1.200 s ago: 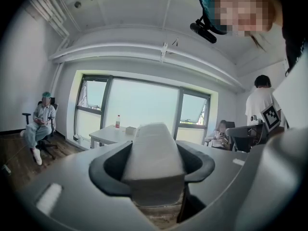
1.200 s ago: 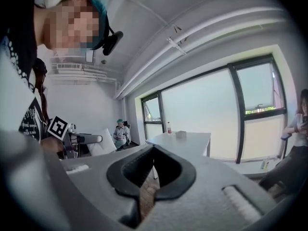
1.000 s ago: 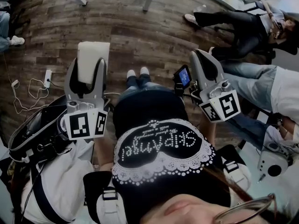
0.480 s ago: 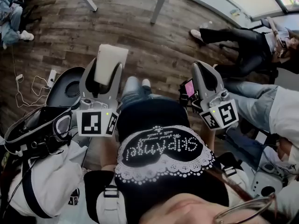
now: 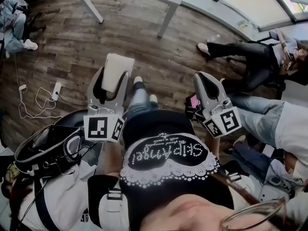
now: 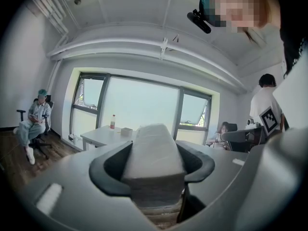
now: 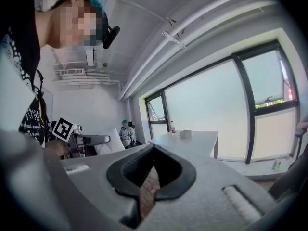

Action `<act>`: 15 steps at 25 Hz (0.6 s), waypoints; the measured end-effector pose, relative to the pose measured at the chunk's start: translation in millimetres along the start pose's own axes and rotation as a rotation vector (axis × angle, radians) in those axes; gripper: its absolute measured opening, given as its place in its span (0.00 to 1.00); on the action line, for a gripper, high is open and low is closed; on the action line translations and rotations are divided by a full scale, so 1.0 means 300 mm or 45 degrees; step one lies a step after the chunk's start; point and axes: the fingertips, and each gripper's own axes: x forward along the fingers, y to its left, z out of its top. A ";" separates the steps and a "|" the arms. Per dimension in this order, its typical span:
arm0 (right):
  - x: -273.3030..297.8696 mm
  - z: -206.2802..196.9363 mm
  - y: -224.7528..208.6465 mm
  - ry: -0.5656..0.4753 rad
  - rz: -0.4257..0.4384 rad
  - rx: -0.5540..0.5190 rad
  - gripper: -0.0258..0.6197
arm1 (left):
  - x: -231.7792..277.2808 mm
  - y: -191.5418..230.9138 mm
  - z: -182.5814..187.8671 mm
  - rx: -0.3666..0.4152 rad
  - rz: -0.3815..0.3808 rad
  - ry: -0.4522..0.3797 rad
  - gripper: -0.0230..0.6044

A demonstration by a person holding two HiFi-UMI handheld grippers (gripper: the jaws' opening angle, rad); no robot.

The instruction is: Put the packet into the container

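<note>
Head view showed the left hand-held gripper [image 5: 111,86] pinching the white packet [image 5: 117,70] above the floor [image 5: 72,47], left of the middle. The right hand-held gripper [image 5: 208,84] was pressed together, empty. If the pinch got loose, the packet could fall on the floor.

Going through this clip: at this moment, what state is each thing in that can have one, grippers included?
left gripper: shut on the packet.
packet: clamped between the left jaws, standing out past their tips, not in any container.
right gripper: shut, nothing between its jaws.
small screen beside the right gripper: lit.
bottle: upright on the white table.
container: none that I can make out.
</note>
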 end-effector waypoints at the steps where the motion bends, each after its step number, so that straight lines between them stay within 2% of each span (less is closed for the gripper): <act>1: 0.034 0.014 -0.004 -0.002 -0.001 0.001 0.04 | 0.025 0.024 0.012 0.002 -0.004 -0.003 0.48; 7: 0.195 0.092 -0.012 -0.018 -0.008 -0.004 0.04 | 0.143 0.127 0.067 0.013 -0.053 0.000 0.48; 15: 0.325 0.114 -0.037 -0.026 -0.058 -0.001 0.04 | 0.254 0.213 0.105 0.019 -0.108 -0.002 0.48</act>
